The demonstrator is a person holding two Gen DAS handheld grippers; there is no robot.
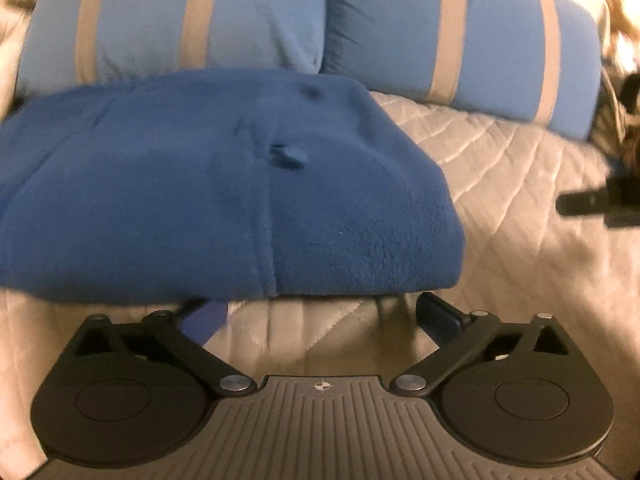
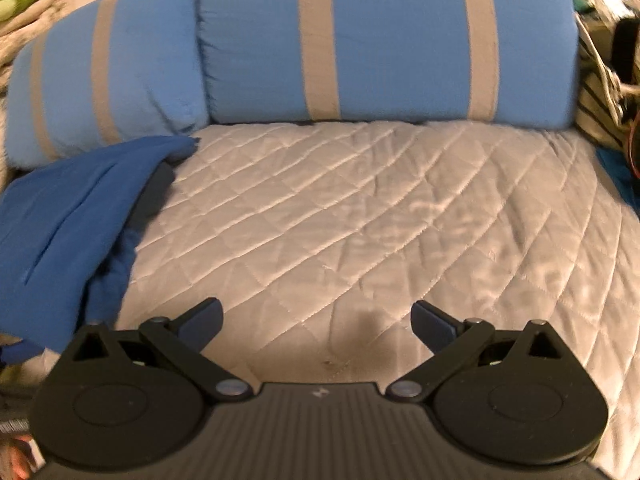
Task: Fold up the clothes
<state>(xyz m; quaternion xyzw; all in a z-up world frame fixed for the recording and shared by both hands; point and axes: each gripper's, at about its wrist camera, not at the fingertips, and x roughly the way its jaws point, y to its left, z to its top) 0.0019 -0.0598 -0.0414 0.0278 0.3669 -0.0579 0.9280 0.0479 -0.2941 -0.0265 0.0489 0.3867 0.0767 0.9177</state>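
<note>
Left gripper (image 1: 320, 312): I had its jaws spread wide, empty, just short of the garment's near edge, likely lined up for a grasp.
Right gripper (image 2: 316, 322): mine too, spread and empty over bare quilt.
Blue fleece garment (image 1: 208, 196): it lay in a folded heap toward the bed's left side.
Surface: a grey quilted bedspread (image 2: 360, 208).
Far end: two blue striped pillows (image 2: 384, 40) stood against clutter behind.

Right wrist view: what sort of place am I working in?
Most likely a bedroom: a quilted bedspread covers a bed, two blue striped pillows lie at its head, and a folded blue garment rests on it.
</note>
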